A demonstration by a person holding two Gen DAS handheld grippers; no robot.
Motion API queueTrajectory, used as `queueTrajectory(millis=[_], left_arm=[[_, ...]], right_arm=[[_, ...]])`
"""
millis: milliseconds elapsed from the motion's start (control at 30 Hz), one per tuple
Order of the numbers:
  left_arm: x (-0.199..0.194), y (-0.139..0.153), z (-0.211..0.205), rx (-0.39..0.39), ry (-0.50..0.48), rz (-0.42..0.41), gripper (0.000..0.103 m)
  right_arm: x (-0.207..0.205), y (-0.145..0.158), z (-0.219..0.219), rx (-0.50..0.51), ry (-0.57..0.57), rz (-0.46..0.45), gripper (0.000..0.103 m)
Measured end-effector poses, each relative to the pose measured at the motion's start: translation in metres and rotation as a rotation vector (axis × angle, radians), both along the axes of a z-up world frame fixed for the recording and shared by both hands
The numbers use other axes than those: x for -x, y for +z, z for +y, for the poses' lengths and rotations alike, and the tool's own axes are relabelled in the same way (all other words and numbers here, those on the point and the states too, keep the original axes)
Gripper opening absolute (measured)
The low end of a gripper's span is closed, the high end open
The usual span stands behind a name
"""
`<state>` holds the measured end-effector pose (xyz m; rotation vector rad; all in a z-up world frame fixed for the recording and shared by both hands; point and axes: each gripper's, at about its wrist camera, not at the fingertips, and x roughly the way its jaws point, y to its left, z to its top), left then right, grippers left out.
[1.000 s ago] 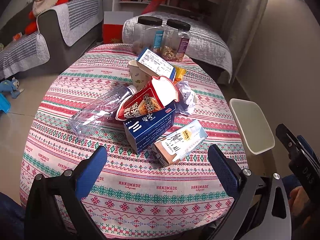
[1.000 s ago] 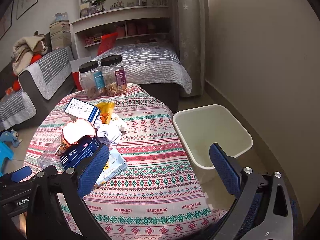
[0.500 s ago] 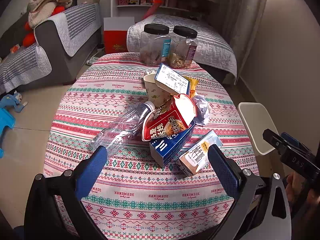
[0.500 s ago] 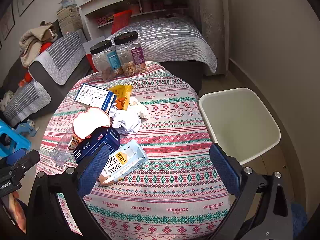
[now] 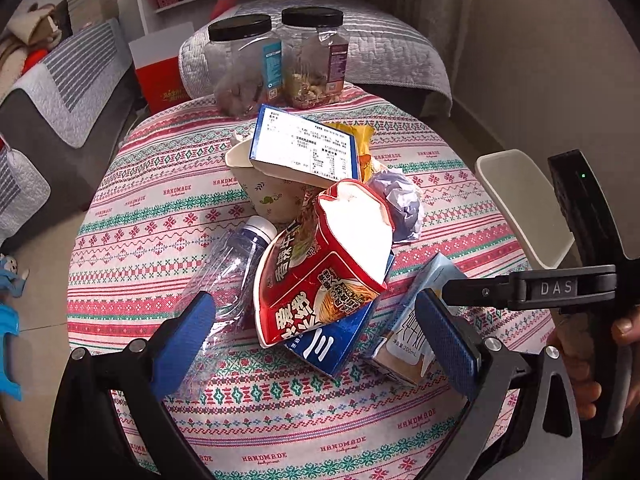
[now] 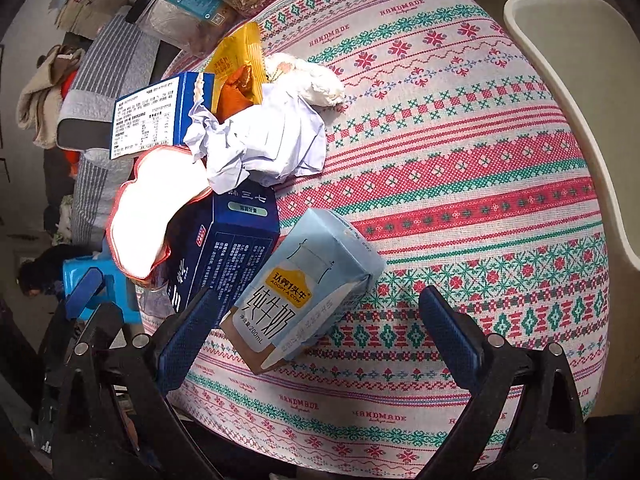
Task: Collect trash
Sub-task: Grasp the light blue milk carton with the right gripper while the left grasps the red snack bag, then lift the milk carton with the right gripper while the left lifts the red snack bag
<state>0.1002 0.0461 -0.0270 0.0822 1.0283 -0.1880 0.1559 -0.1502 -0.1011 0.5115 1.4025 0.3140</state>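
Note:
A heap of trash lies on the round patterned tablecloth (image 5: 168,216): a red noodle cup (image 5: 320,276), a dark blue box (image 5: 332,344), a light blue milk carton (image 6: 308,292), a clear plastic bottle (image 5: 228,272), a paper cup (image 5: 272,192), a blue-and-white box (image 5: 304,146), crumpled paper (image 6: 264,140) and a yellow wrapper (image 6: 236,68). My left gripper (image 5: 316,340) is open low over the near side of the heap, its fingers either side of the noodle cup and blue box. My right gripper (image 6: 320,332) is open, with the milk carton between its fingers.
A cream waste bin (image 6: 576,80) stands on the floor right of the table. Two clear jars with black lids (image 5: 276,60) stand at the table's far edge. A grey sofa (image 5: 60,80) is at the left, a bed and shelves behind.
Both grippers have dropped and moved in close to the trash heap. The right gripper tilted down toward the milk carton, which now lies between its fingers. Both stayed open.

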Motion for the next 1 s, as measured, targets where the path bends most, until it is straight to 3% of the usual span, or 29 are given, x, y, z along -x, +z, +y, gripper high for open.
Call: queueTrajectory(millis=[167, 267, 333, 500, 600, 800, 1000], left_arm=[[-0.017, -0.015, -0.01, -0.058, -0.007, 0.004, 0.097], [-0.025, -0.019, -0.005, -0.031, 0.016, 0.004, 0.087], [-0.026, -0.021, -0.002, 0.013, 0.015, 0.008, 0.073], [-0.026, -0.018, -0.004, 0.008, 0.01, -0.025, 0.04], [-0.025, -0.015, 0.006, 0.082, 0.045, -0.019, 0.012], [-0.022, -0.016, 0.011, 0.112, 0.062, -0.009, 0.009], [-0.018, -0.013, 0.008, 0.105, 0.061, -0.021, 0.009]], right_arm=[[0.002, -0.016, 0.022, 0.033, 0.01, 0.015, 0.096], [0.001, -0.017, 0.035, 0.078, 0.012, -0.032, 0.095], [0.001, -0.016, 0.039, 0.086, 0.008, -0.049, 0.094], [0.002, -0.013, 0.054, 0.128, 0.028, -0.101, 0.07], [0.009, -0.016, 0.058, 0.107, 0.028, -0.105, 0.064], [0.014, 0.004, 0.044, 0.077, -0.005, -0.13, 0.059], [0.019, 0.039, 0.016, 0.078, -0.05, -0.249, 0.058]])
